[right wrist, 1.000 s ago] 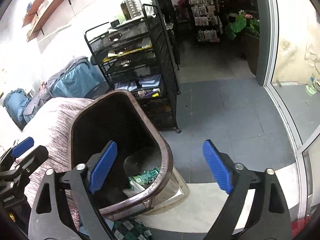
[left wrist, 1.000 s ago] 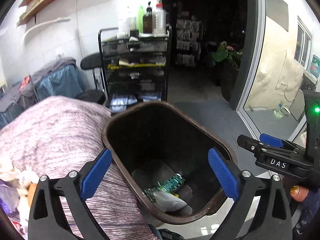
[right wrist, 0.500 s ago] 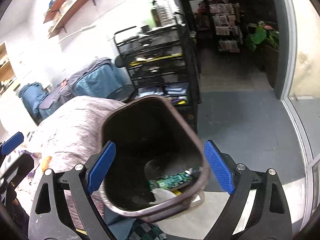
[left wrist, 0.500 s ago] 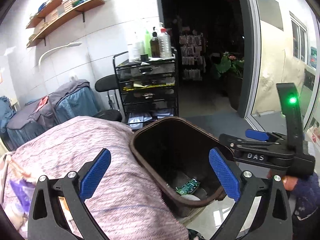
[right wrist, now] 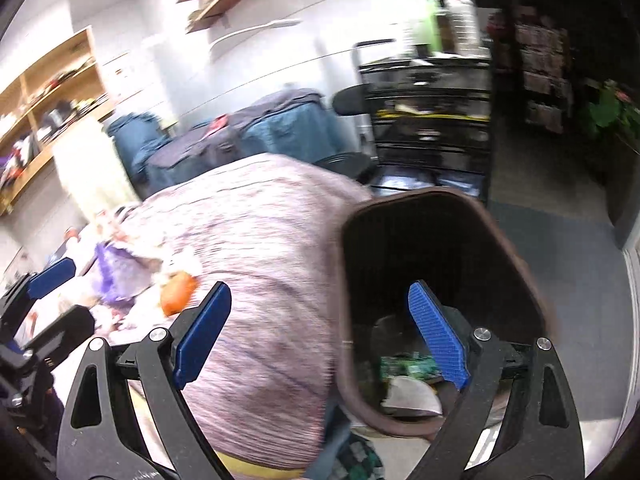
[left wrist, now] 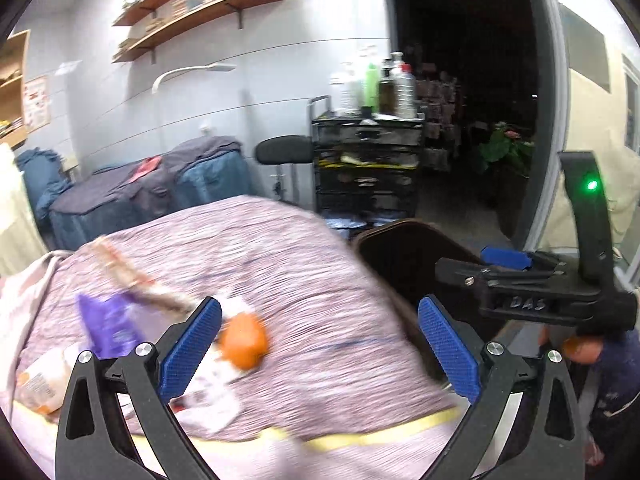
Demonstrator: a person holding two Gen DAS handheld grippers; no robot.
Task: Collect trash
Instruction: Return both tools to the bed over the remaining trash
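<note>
Left tongs (left wrist: 320, 348) gape wide and empty, as do right tongs (right wrist: 320, 336), whose side reads "DAS". Orange trash (left wrist: 244, 340) and purple wrapper (left wrist: 106, 322) lie lower left on the bed (left wrist: 304, 272); brown bin (right wrist: 436, 248) sits right.

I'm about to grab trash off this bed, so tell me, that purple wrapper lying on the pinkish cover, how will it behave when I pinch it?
The purple wrapper looks thin and crumpled, so probably floppy and very light, folding between the left gripper pads. If it is glossy film it may slip. The soft bedcover beneath will likely give, so a shallow pinch might catch fabric too.
</note>
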